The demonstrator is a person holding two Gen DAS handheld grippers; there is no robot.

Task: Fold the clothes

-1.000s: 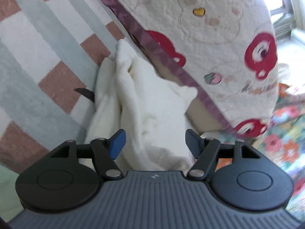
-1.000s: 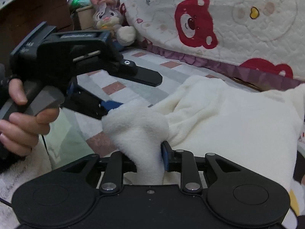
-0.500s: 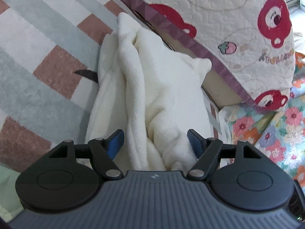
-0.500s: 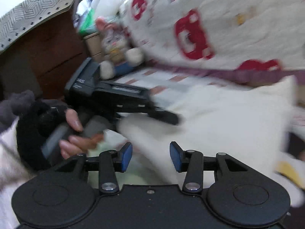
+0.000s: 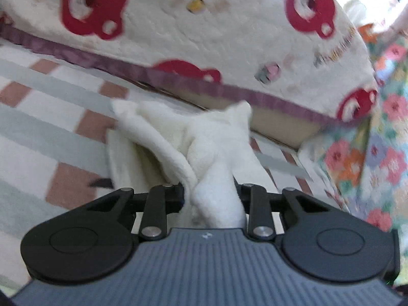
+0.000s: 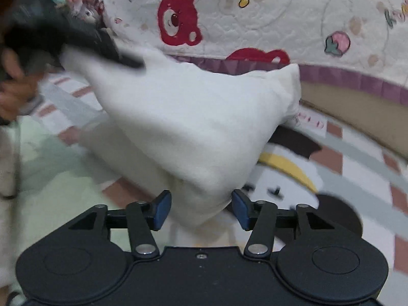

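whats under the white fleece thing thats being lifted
Under the raised white fleece garment lies a checked blanket with a printed figure in a dark hat and yellow band. The garment covers the rest of that print.

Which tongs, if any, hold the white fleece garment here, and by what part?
The left tongs are closing on a bunched fold of the white fleece garment. The right tongs are opening; a corner lies between the pads, ungripped.

One cream fleece garment (image 5: 219,153), two tongs (image 5: 210,193) (image 6: 200,207), one bear-print quilt (image 6: 280,12), one checked rug (image 5: 38,117)
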